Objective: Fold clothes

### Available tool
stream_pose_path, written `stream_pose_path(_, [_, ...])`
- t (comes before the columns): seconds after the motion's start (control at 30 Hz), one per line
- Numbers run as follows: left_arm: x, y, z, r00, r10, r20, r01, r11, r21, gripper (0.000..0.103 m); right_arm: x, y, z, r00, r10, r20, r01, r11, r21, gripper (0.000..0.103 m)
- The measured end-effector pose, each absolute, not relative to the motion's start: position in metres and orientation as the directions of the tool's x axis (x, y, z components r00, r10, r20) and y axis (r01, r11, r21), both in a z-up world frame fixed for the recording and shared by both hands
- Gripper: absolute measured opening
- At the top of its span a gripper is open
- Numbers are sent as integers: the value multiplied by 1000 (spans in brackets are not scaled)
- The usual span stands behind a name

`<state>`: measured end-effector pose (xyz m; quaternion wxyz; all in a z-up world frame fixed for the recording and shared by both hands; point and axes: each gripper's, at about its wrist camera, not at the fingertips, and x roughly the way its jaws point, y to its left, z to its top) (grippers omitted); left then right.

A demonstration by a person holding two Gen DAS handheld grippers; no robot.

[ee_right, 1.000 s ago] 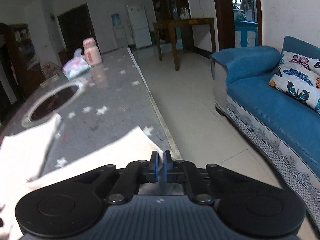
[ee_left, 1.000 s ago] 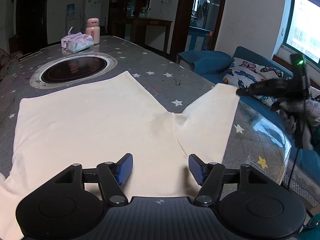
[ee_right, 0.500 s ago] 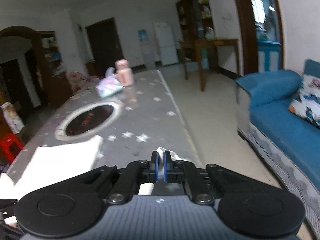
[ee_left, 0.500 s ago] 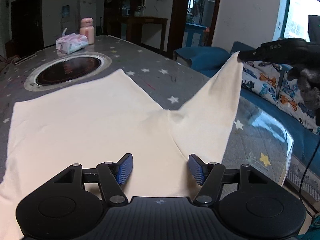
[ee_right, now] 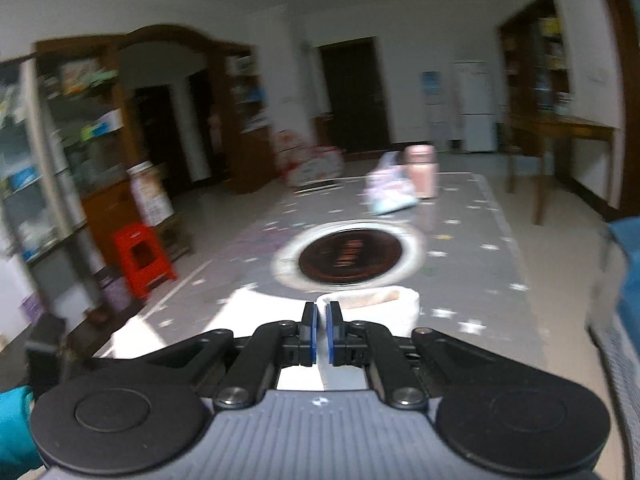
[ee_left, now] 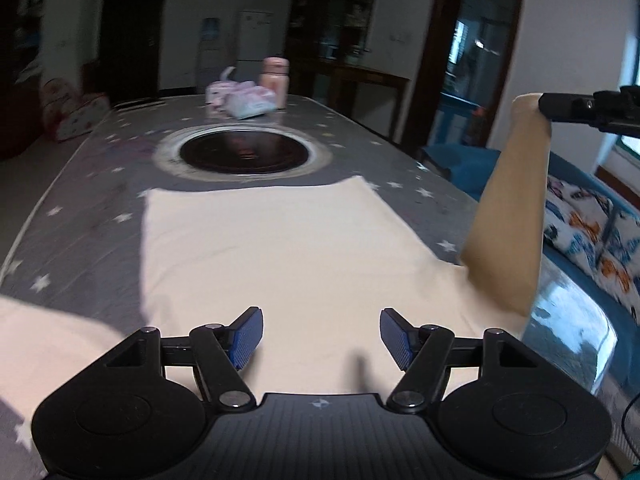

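Partly folded: cream garment [ee_left: 280,248] lies flat on the bench [ee_left: 80,184]; right hand-held gripper [ee_right: 321,334], clamped on one sleeve [ee_left: 512,208], lifts it; left hand-held gripper [ee_left: 321,338] hovers wide apart, empty.

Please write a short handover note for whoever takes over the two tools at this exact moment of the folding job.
Right tool: shut on the sleeve of the cream shirt, holding the cuff up in the air above the table's right edge.
Left tool: open, holding nothing, poised low over the near part of the shirt.
The shirt body lies flat on the grey star-pattern table, on the near side of the round black inset.
Done: sleeve picked up.
Left: likely carry it across and lay it onto the shirt body, then the other sleeve and the remaining folds.
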<state>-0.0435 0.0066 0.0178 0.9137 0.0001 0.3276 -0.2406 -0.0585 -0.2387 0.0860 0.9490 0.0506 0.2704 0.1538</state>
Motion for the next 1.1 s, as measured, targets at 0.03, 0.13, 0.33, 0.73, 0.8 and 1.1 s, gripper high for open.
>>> stream_pose_path(0.03, [-45, 11, 17, 674, -434, -597, 431, 888, -159, 68, -56, -228, 86, 794, 343, -502, -294, 939, 177, 4])
stream_pose_path(0.13, [-49, 23, 16, 687, -421, -592, 408, 898, -165, 68, -47, -197, 88, 752, 410, -516, -379, 909, 171, 4])
stream_pose_path(0.33, [-54, 40, 9, 689, -398, -606, 369, 912, -180, 68, -32, -137, 83, 649, 520, -555, -526, 834, 167, 4])
stream_pose_path(0.73, [-63, 52, 8, 694, -383, -610, 345, 920, -186, 69, -25, -89, 42, 509, 575, -640, -628, 757, 180, 11])
stream_pose_path(0.8, [-64, 54, 9, 698, -380, -608, 342, 922, -184, 69, -26, -96, 47, 530, 563, -635, -620, 767, 162, 16])
stream_pose_path(1.1, [-58, 47, 4, 682, -379, -626, 348, 921, -178, 64, -50, -167, 34, 585, 395, -708, -495, 866, 74, 32])
